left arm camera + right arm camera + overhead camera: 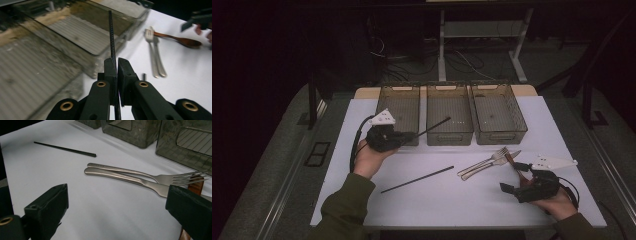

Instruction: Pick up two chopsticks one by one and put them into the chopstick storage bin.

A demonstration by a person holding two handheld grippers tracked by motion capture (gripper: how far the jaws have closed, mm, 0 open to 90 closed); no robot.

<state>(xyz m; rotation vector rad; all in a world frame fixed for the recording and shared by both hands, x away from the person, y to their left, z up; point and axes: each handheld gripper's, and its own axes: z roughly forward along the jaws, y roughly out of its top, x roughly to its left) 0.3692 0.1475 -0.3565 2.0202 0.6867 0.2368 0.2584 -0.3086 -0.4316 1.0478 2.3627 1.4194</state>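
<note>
My left gripper (pixel 408 135) is shut on a black chopstick (pixel 434 125), raised above the table; the stick's far end reaches over the middle bin (pixel 449 131). In the left gripper view the chopstick (pixel 111 37) rises from between the closed jaws of that gripper (pixel 117 62). A second black chopstick (pixel 417 179) lies flat on the white table (pixel 447 205). My right gripper (pixel 514 177) rests open at the right, just in front of a fork (pixel 492 157), a knife (pixel 479 169) and a wooden spoon (pixel 511 161). The right gripper (pixel 117 202) has nothing between its jaws.
Three see-through smoky bins stand side by side at the table's back: left (pixel 387 107), middle and right (pixel 517 117). The fork (pixel 130 172) and knife (pixel 120 177) lie crossed, the wooden spoon (pixel 196 187) beside them. The floor beyond holds cables and desk legs.
</note>
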